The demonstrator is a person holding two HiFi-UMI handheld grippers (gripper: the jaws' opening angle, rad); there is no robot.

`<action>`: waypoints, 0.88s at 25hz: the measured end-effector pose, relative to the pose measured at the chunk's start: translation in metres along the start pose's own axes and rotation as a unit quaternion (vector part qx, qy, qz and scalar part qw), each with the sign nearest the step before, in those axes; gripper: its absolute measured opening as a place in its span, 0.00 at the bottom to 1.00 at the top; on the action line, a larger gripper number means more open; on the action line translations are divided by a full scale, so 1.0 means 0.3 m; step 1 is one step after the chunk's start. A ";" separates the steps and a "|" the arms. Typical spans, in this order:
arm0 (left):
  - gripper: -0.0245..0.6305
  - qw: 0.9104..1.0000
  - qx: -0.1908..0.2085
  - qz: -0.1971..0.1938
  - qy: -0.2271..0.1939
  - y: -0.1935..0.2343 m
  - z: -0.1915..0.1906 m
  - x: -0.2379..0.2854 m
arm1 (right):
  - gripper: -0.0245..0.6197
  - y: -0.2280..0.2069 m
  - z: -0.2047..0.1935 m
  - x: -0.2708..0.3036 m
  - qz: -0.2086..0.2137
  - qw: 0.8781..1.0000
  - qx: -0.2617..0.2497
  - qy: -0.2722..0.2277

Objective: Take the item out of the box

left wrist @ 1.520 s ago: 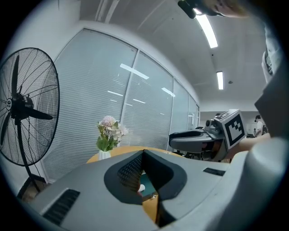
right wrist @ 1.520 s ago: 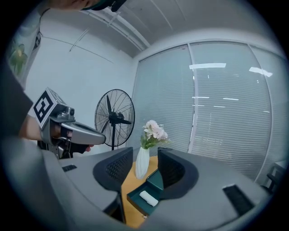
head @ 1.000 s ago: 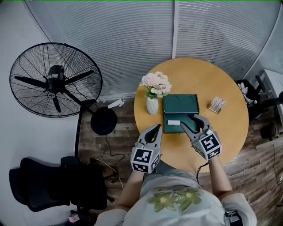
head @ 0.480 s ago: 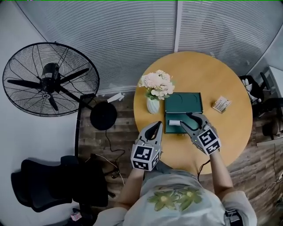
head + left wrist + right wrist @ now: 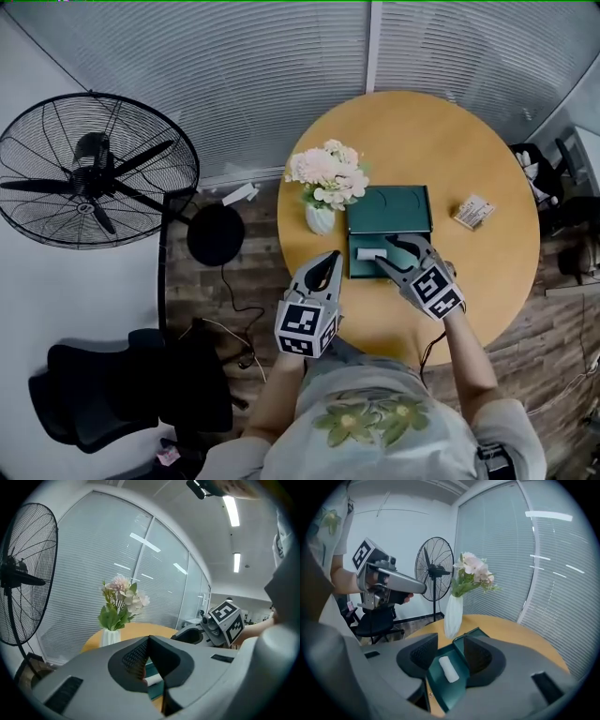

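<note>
The round wooden surface (image 5: 487,281) is being seen right of centre, the open green box (image 5: 394,208) resting on it. The left hand-held gripper (image 5: 333,258) is being held closed and empty lower left of the box. The right hand-held gripper (image 5: 385,253) is being held wide apart around the white item (image 5: 368,253) inside the box.

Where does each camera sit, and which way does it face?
Head view: on the head, steeply down onto the round table; torso, left gripper, right gripper show.
Left gripper view: past its shut jaws toward the vase, right gripper.
Right gripper view: past open jaws into the green box; left gripper beyond.
Both gripper views share the vase.
</note>
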State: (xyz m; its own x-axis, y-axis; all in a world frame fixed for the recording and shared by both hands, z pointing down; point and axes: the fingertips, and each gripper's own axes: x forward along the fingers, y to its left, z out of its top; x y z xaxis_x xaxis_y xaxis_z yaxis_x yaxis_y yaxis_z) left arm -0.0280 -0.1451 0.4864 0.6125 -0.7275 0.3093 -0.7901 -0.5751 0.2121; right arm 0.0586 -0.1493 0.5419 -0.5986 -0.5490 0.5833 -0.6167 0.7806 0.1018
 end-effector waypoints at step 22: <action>0.04 1.000 -0.003 -0.005 0.024 0.053 -0.048 0.061 | 0.32 0.028 -0.174 0.187 0.063 0.994 -0.034 0.088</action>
State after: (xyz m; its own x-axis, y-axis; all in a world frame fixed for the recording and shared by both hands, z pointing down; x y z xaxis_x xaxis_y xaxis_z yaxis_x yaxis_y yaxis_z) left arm -0.0297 -0.1623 0.5090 0.6185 -0.7028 0.3516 -0.7843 -0.5798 0.2208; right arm 0.0465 -0.1579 0.6174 -0.5660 -0.3899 0.7264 -0.5038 0.8610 0.0696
